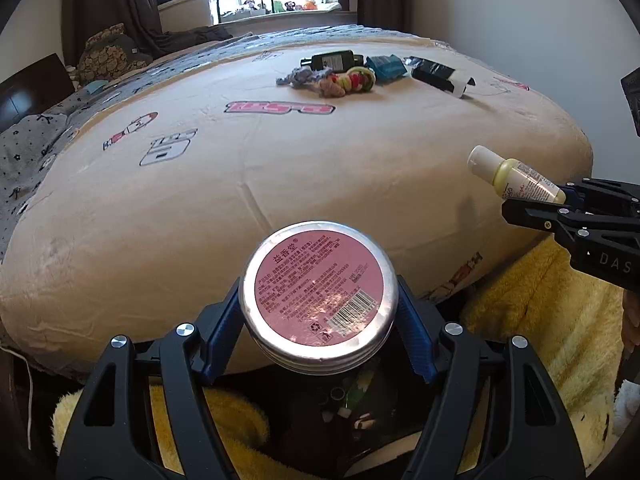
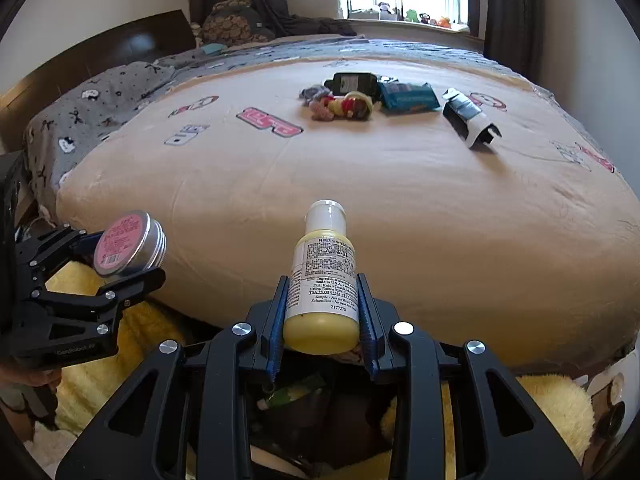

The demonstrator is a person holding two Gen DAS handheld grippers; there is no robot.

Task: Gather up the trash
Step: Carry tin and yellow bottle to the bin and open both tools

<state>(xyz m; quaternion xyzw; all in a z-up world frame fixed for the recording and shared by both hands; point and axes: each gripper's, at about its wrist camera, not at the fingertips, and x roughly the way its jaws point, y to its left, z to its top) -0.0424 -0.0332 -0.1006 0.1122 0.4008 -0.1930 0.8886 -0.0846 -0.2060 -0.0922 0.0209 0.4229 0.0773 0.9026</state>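
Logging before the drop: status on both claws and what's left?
Left claw shut on round tin. Right claw shut on yellow bottle. Wrappers and black bottle on bed. Nothing blocking.

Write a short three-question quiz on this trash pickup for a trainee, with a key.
1. True or false: the left gripper holds a round tin with a pink label.
2. What is clamped in the right gripper?
A. a teal packet
B. a small yellow bottle
C. a dark bottle
3. Fill in: the knotted rope toy lies on the ____, next to the teal packet.

Key
1. True. The blue pads press on the tin's rim from both sides.
2. B. The small yellow bottle has a white cap pointing away from the camera.
3. Bed. A dark bottle and a torn black and white box lie there too.
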